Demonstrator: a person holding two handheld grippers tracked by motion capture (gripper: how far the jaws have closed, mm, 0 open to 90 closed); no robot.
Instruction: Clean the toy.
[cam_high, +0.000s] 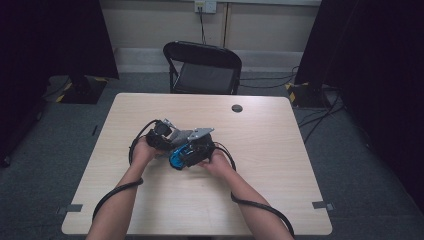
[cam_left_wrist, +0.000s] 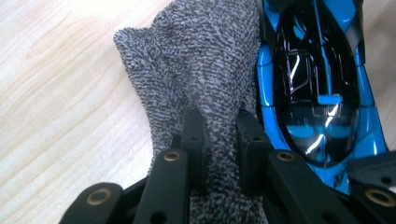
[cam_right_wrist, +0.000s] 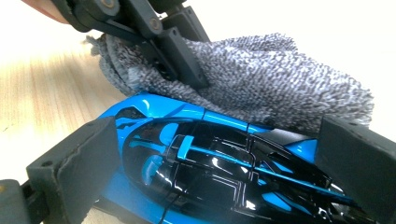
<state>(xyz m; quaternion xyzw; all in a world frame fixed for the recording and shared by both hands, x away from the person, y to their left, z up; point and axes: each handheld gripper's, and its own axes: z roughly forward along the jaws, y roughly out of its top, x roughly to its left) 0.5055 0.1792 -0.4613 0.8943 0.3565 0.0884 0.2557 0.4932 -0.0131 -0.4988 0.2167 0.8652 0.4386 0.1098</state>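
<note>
A blue and black toy car (cam_high: 176, 159) sits at the middle of the table. My right gripper (cam_right_wrist: 219, 156) is shut on it, one pad at each end of the car (cam_right_wrist: 201, 168). My left gripper (cam_left_wrist: 219, 121) is shut on a bunched grey knitted cloth (cam_left_wrist: 201, 60), which lies against the side of the car (cam_left_wrist: 317, 93). In the right gripper view the cloth (cam_right_wrist: 280, 79) rests on the far edge of the car, with the left gripper's jaws pinching it from above. In the high view both grippers (cam_high: 167, 136) (cam_high: 196, 149) meet over the car, a hand behind each.
The light wooden table (cam_high: 260, 170) has a round dark cable hole (cam_high: 237, 108) near its far edge. A black folding chair (cam_high: 205, 70) stands behind the table. Black cables (cam_high: 115, 192) trail from both grippers toward the near edge.
</note>
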